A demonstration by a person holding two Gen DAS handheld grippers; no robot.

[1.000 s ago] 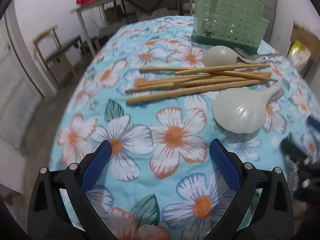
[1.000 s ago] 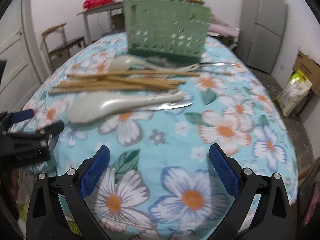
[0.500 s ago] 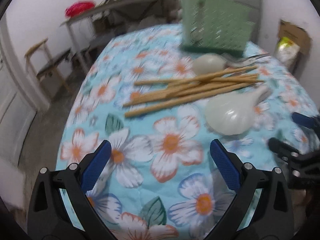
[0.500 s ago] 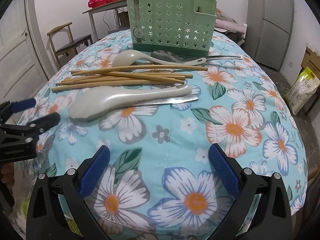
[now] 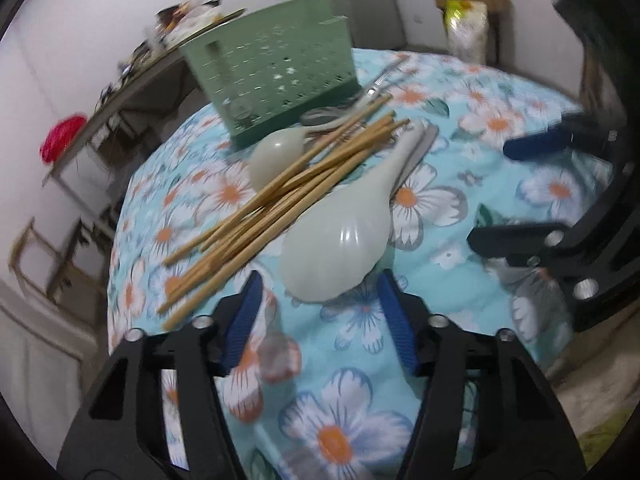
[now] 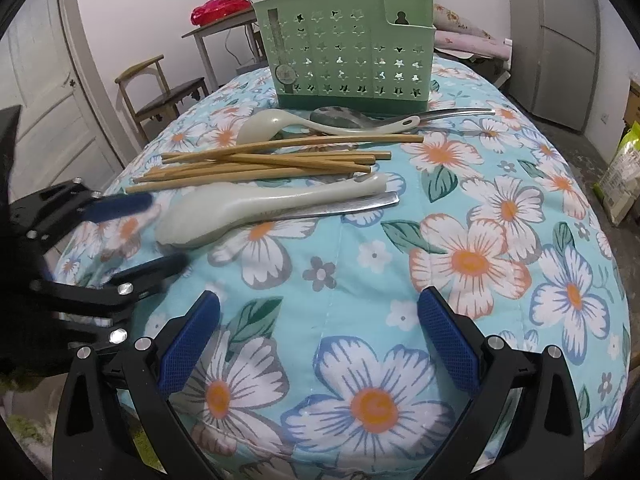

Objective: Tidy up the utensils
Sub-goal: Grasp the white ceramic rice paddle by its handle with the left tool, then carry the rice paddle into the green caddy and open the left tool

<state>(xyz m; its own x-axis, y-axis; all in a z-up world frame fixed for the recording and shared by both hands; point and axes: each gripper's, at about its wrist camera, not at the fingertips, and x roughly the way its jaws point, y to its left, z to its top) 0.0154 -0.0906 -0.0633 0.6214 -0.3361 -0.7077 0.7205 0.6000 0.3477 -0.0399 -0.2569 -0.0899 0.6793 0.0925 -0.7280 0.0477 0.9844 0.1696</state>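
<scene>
A green perforated utensil holder point(image 6: 348, 48) point(image 5: 276, 68) stands at the far side of the floral table. In front of it lie a pale spoon point(image 6: 264, 124), a metal spoon point(image 6: 340, 116), several wooden chopsticks point(image 6: 260, 160) point(image 5: 288, 188), a large pale rice paddle point(image 6: 248, 208) point(image 5: 344, 232) and a metal knife handle point(image 6: 360, 204). My left gripper point(image 5: 320, 312) is open, its pads just short of the paddle's broad end. It shows at the left of the right wrist view point(image 6: 136, 236). My right gripper point(image 6: 316, 340) is open over bare cloth near the front edge, and shows in the left wrist view point(image 5: 524, 188).
The table is covered by a turquoise flowered cloth point(image 6: 480, 240). A wooden chair point(image 6: 160, 92) and a side table point(image 6: 216, 32) stand behind left. A grey fridge point(image 6: 560, 40) and a bag point(image 6: 624, 168) are at the right.
My left gripper has swung right and forward, close up to the rice paddle's broad end. My right gripper has moved slightly nearer the utensils. Both stay open.
</scene>
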